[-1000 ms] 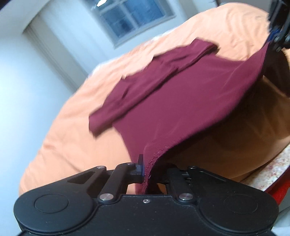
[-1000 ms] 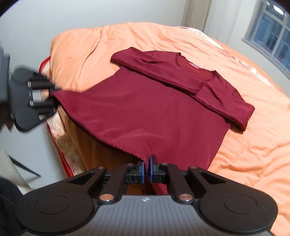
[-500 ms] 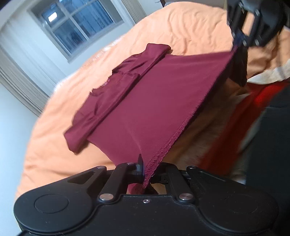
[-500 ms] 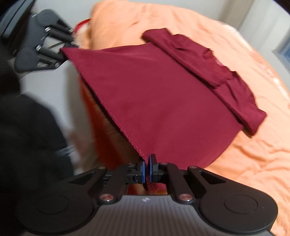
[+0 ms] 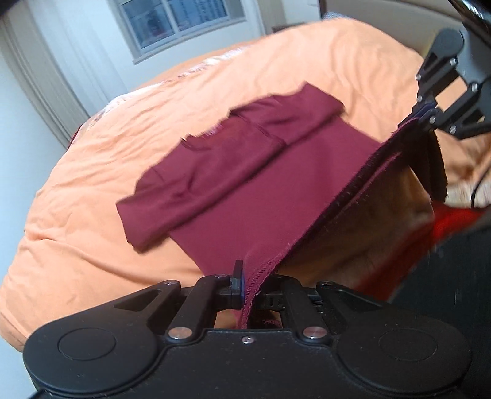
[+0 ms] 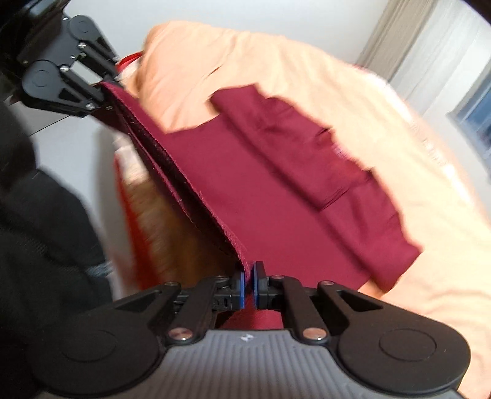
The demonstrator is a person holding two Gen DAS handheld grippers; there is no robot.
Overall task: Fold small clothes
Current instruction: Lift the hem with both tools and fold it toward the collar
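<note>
Here the maroon shirt's (image 5: 245,184) hem stretches, seemingly taut, between both clamped tongs.

The lifted maroon shirt (image 5: 276,196) hem hides the bed edge beneath; the right wrist view is motion-blurred

My maroon shirt (image 5: 245,196) lies on the bed, sleeves folded across its chest, its hem lifted taut off the edge.

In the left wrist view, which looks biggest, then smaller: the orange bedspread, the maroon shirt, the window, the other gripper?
1. Orange bedspread
2. Maroon shirt
3. Window and right gripper: similar, unranked, since distance skews them.
</note>
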